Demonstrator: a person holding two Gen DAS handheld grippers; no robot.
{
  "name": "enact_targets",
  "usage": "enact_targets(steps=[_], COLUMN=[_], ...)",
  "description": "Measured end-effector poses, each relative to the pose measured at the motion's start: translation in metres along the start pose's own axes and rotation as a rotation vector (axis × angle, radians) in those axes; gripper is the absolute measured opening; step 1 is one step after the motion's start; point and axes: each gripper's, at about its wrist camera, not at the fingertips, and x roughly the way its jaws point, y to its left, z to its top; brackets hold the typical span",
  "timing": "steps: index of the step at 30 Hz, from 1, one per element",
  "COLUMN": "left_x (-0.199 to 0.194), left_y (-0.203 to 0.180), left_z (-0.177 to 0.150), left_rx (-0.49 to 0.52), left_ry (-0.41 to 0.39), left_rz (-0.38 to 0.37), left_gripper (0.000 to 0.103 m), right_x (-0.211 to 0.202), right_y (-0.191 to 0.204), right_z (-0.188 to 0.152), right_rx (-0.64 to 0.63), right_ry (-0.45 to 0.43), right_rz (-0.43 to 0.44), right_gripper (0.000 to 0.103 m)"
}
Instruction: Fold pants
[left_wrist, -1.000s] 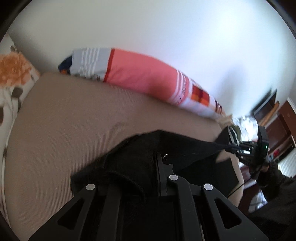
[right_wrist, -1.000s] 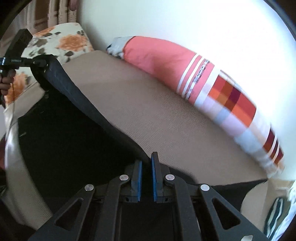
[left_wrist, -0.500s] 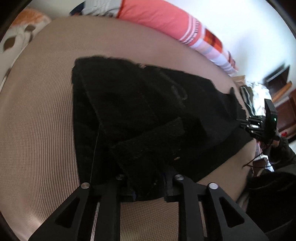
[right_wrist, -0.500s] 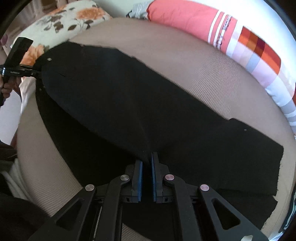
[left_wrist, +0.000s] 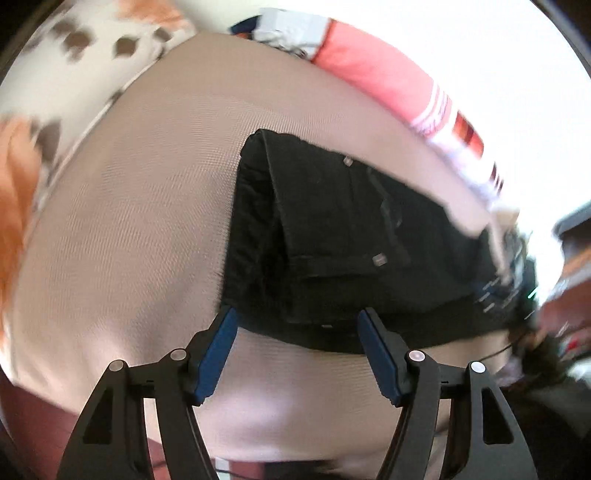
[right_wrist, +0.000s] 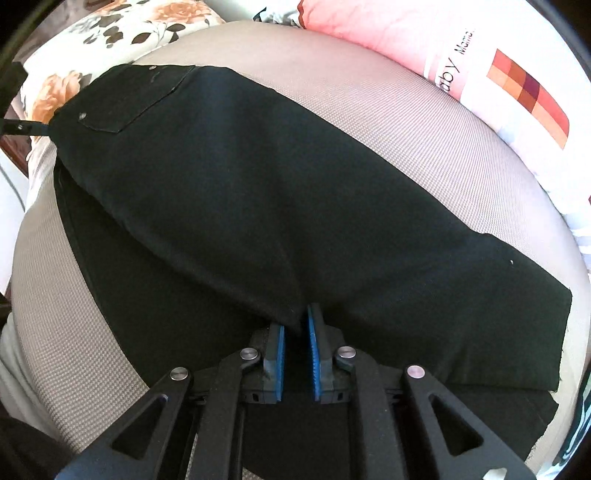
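The black pants (right_wrist: 258, 184) lie on the beige bed (right_wrist: 424, 140), folded lengthwise, with the back pocket at the far left. My right gripper (right_wrist: 295, 332) pinches a fold of the pants at their near edge; its jaws are starting to open and the cloth still runs to a point between the blue pads. In the left wrist view the waist end of the pants (left_wrist: 351, 229) rests flat on the bed (left_wrist: 129, 221). My left gripper (left_wrist: 297, 328) hangs over the waist's near edge, jaws opening wide, pads clear of the cloth. The right gripper shows there only as a blur at far right.
A long pink striped pillow (right_wrist: 388, 33) lies along the far side of the bed by the white wall. A floral pillow (right_wrist: 110, 26) sits at the far left corner. Beige mattress is bare left of the pants (left_wrist: 110, 258). Dark furniture is blurred at far right.
The pants, first held up between both grippers, came down flat on the bed. My left gripper let go of the waist and opened wide. My right gripper sank with its fold.
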Motion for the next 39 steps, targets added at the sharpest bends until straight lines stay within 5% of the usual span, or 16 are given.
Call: enact_targets(steps=[4,10,13,16,24,28,32,39], left_x=[0.007,0.029,0.034,0.036,0.007,0.018,0.046,0.043], left_y=[-0.002,0.003,0.001,-0.010,-0.025,-0.023,0.001,-0.003], left_z=[-0.010,-0.001,0.007,0.017,0.048,0.044,0.031,0.032], left_rx=[-0.206,-0.422,-0.446,-0.369,-0.145,-0.001,-0.018,-0.001], left_ry=[0.027,0.003,-0.018,-0.035,-0.104,-0.041,0.038,-0.009], left_rz=[-0.109,-0.105,-0.067,-0.026,-0.003,0.103,0.150,0.164], left_gripper=[0.068,0.065,0.037,0.022,0.020,0.020,0.020,0.020], right_x=[0.000,-0.003,-0.010,-0.021,-0.055,-0.044,-0.027,-0.030], right_y=[-0.001,0.004,0.007,0.008,0.028,0.049,0.061,0.058], right_z=[-0.001,-0.006,-0.010,-0.014,-0.030,-0.041,-0.049,-0.044], right_rx=[0.007,-0.004,0.004,0.035,0.042,0.003,-0.017,-0.008], right_ry=[-0.013,-0.031,-0.053,-0.075,-0.084,-0.040,0.001,0.002], right_rz=[0.006,-0.010,-0.031,-0.041,0.033,0.069,0.061,0.084], right_gripper=[0.012,0.011,0.008,0.006,0.006,0.006,0.006,0.006])
